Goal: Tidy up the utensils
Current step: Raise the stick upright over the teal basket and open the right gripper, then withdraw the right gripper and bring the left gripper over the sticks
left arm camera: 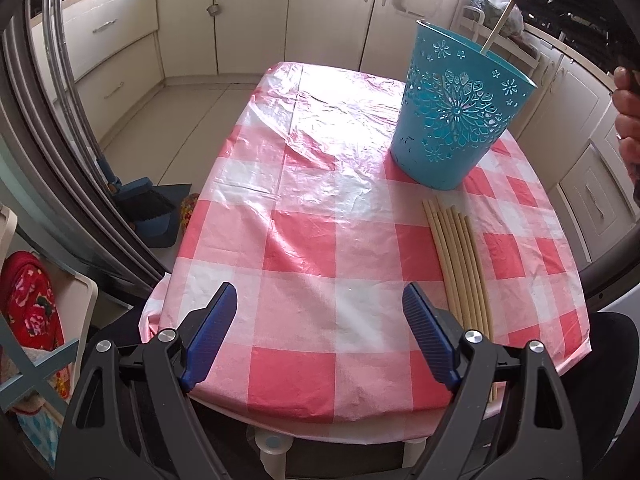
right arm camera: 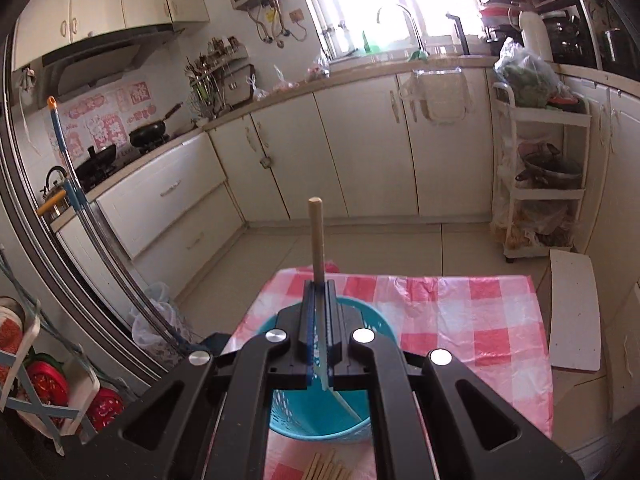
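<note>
Black arms of the right gripper (right arm camera: 319, 300) fill the foot of the right wrist view, its blue pads pressed together on a single pale chopstick (right arm camera: 316, 236). That stick runs up between the pads and its round end stands clear above the fingertips; its lower part passes down behind them into the bin (right arm camera: 320, 420), a teal plastic container with floral cut-outs. From the left wrist view the same stick (left arm camera: 506, 12) leans out over the bin's (left arm camera: 452, 120) far rim, and fingers of the person's right hand (left arm camera: 626, 108) show at the right edge. Whether anything else is inside the bin cannot be told.

Across the table (left arm camera: 304, 240), covered with a pink-and-white checked plastic cloth, the bin stands on the right half, towards the far end. Just in front of its base lies a bundle of chopsticks (left arm camera: 460, 264), side by side and touching, running from the bin towards the near edge. In the right wrist view their ends (right arm camera: 326, 468) peek out at the bottom, below the bin.

At the near edge the left gripper (left arm camera: 318, 312) hangs over the cloth with its pads wide apart and nothing between them. Its right finger (left arm camera: 430, 344) lies just beside the bundle's near part and hides some of it; whether it touches the sticks cannot be told.
</note>
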`<move>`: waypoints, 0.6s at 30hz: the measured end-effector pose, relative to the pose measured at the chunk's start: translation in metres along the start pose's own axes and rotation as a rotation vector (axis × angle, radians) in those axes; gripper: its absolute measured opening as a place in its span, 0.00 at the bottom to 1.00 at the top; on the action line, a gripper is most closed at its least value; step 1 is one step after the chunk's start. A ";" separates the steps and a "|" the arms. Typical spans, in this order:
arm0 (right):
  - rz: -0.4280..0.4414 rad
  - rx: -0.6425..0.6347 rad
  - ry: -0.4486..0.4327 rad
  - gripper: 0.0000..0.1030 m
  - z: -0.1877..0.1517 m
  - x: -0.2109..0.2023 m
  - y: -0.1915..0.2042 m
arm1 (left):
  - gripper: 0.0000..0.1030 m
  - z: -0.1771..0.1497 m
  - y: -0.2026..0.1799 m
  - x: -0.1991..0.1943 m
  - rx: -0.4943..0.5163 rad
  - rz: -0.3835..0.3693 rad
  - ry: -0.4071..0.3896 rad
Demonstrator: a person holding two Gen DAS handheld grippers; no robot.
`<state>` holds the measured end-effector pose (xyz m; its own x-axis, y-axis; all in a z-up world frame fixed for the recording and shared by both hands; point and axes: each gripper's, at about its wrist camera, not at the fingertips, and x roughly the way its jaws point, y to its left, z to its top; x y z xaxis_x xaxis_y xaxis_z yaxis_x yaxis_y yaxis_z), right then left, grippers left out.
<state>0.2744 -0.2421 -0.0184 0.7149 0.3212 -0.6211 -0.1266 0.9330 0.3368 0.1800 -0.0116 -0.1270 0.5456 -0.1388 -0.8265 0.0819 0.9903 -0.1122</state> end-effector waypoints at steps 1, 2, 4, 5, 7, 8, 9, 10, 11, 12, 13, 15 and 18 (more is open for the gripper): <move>-0.004 -0.001 0.023 0.05 -0.004 0.005 -0.001 | 0.79 -0.001 0.000 0.001 0.001 0.001 0.003; -0.008 -0.002 0.043 0.05 -0.007 0.009 -0.002 | 0.79 -0.002 0.000 0.001 0.003 0.002 0.005; -0.010 0.002 0.078 0.05 -0.012 0.015 -0.004 | 0.79 -0.003 0.000 0.002 0.006 0.003 0.008; -0.015 0.005 0.087 0.05 -0.014 0.015 -0.005 | 0.79 -0.004 -0.001 0.002 0.009 0.005 0.009; -0.022 0.008 0.089 0.06 -0.017 0.012 -0.006 | 0.79 -0.004 -0.003 0.002 0.014 0.006 0.007; -0.027 0.007 0.087 0.07 -0.018 0.010 -0.006 | 0.79 -0.004 -0.004 0.001 0.016 0.006 0.006; -0.030 0.006 0.083 0.13 -0.020 0.006 -0.006 | 0.79 -0.004 -0.005 0.000 0.019 0.006 0.004; -0.032 0.004 0.076 0.19 -0.021 0.004 -0.005 | 0.79 -0.004 -0.006 -0.001 0.022 0.007 0.001; -0.039 0.002 0.065 0.35 -0.021 0.000 -0.004 | 0.79 -0.004 -0.007 -0.002 0.026 0.008 -0.001; -0.047 -0.002 0.048 0.42 -0.023 -0.006 -0.003 | 0.79 -0.004 -0.008 -0.003 0.029 0.009 -0.004; -0.049 -0.006 0.034 0.42 -0.025 -0.012 -0.001 | 0.79 -0.004 -0.009 -0.004 0.032 0.009 -0.007; -0.048 -0.011 0.023 0.42 -0.033 -0.026 -0.001 | 0.79 -0.004 -0.011 -0.006 0.037 0.011 -0.012; -0.058 -0.010 0.025 0.42 -0.051 -0.040 -0.002 | 0.79 -0.005 -0.013 -0.009 0.041 0.010 -0.016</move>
<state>0.2106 -0.2485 -0.0300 0.7036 0.2707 -0.6570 -0.0929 0.9517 0.2926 0.1703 -0.0232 -0.1211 0.5595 -0.1289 -0.8187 0.1099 0.9906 -0.0809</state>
